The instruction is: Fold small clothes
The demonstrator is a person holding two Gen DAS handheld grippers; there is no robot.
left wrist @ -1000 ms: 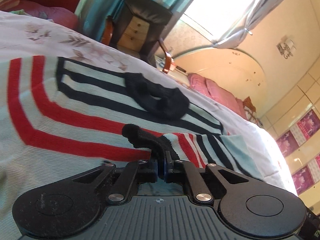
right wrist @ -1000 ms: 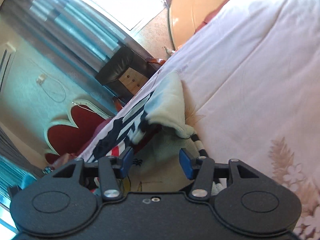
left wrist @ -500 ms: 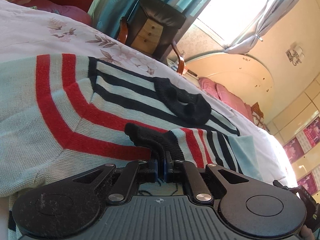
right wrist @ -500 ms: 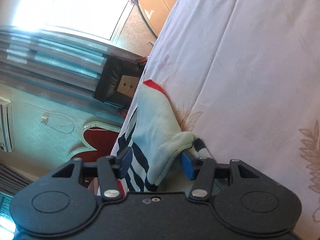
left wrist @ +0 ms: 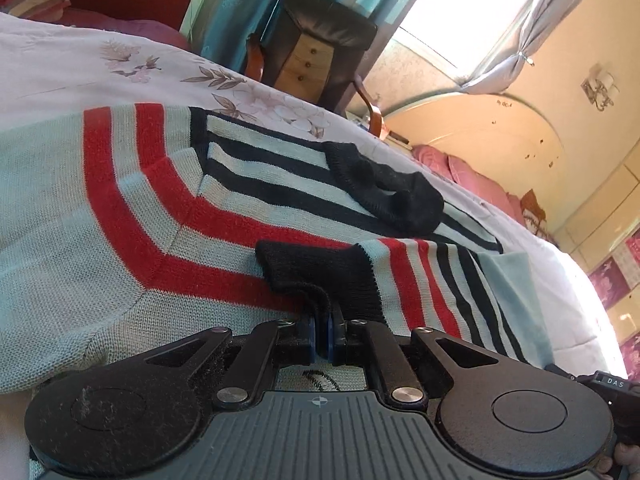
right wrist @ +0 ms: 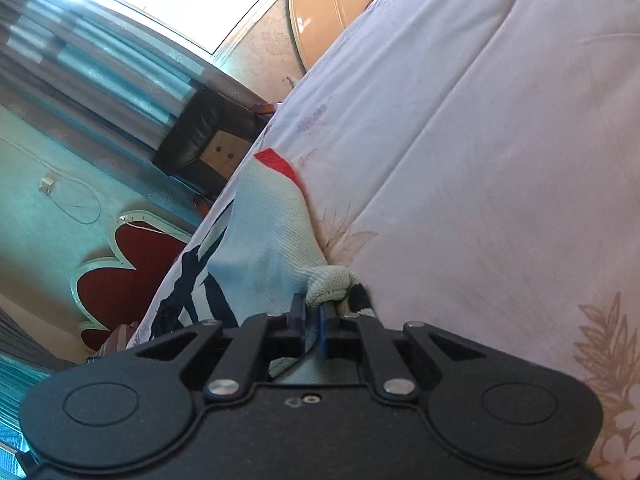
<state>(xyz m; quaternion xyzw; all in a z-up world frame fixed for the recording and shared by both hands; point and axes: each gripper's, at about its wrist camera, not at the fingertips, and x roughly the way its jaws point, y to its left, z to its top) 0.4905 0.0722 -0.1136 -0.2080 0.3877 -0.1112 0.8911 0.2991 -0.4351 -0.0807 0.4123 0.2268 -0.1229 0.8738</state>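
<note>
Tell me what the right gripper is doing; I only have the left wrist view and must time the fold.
Observer: The right gripper is closing on a pale knit edge of the sweater; fabric sits between its pads.
Operator: What lies beyond it?
Observer: Bare floral bedsheet on one side of the sweater.
Operator: Any colour at that far end?
Observer: A red patch at the sweater's far tip.
</note>
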